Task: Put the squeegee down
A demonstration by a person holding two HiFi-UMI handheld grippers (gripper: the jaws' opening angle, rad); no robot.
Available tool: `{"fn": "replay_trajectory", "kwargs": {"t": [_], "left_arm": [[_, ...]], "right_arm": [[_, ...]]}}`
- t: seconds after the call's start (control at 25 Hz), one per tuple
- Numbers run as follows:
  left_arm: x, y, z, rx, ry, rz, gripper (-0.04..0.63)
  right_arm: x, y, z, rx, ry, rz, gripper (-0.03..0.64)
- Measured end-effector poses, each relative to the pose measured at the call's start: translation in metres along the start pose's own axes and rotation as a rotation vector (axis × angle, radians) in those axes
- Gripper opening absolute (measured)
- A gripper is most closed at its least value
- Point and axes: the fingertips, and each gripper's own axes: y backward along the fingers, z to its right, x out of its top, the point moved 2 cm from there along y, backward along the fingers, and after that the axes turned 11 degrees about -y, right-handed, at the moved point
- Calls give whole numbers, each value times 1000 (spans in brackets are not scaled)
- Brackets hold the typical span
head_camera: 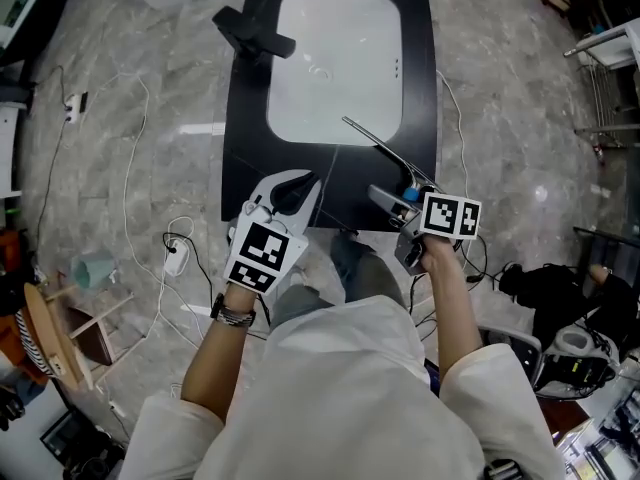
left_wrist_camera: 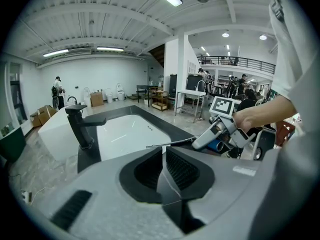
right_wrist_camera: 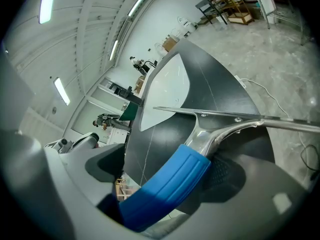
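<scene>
The countertop (head_camera: 250, 173) is a flat, matte black slab with thin seam lines, and a white basin (head_camera: 335, 68), a glossy rounded rectangle, is sitting sunk into it. A black faucet (head_camera: 250, 33) with a square, angular spout is standing at the basin's far left corner.

The squeegee (right_wrist_camera: 220, 129) is hanging at the countertop's near right edge. Its long, thin metal blade is reaching out toward the basin's near right corner, and a polished, forked metal neck with small screws is joining the blade to a blue handle (right_wrist_camera: 170, 184). The handle is a ribbed, rubbery cylinder. Whether the blade is touching the black surface cannot be told.

The right gripper (head_camera: 395, 200) is standing with its jaws spread wide. The blue handle is lying slantwise between them, leaning on the dimpled dark pad of one jaw and clear of the other pad, so it is not being squeezed.

The left gripper (left_wrist_camera: 162, 154), a smooth grey plastic shell with ridged black pads, is hovering at the near edge left of the squeegee. Its jaws are sitting together with only a thin slit showing and nothing between them.

Each gripper is carrying a cube (head_camera: 450, 215) printed with black-and-white square patterns. The floor (head_camera: 150, 128) around the countertop is showing grey marbled tile, with white cables (head_camera: 130, 198) trailing across it.
</scene>
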Motion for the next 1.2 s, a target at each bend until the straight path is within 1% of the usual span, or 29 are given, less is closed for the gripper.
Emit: {"fn": "replay_trajectory", "kwargs": {"t": [0.2,0.32,0.48,0.56,0.6,0.76,0.84,0.96,1.08,1.2], "left_arm": [[-8,7,0,0,-3,-7,26],[-11,10,2,-2,-4,-8,26],[-16,11,8,-11,-3,-13,25],[-17,11,9,-14,-1,-13,25],[-18,10,10,-16,1,-13,25],[-21,2,18,-43,20,-10,26],[-21,-5,31,-82,29,-8,26],[-18,-19,60,-163,44,1,41],[-13,-35,92,-250,61,8,76],[-13,-51,114,-300,60,-5,125]], "right_arm": [[1,2,5,28,-72,53,432],[3,5,11,40,-113,83,391],[2,7,22,55,-173,105,257],[0,7,25,67,-186,113,202],[-1,7,25,71,-182,114,197],[-5,4,22,94,-170,102,224],[-6,4,21,107,-175,101,228],[-7,3,17,125,-183,110,242],[-8,4,13,148,-187,110,258],[-8,4,10,172,-188,111,282]]}}
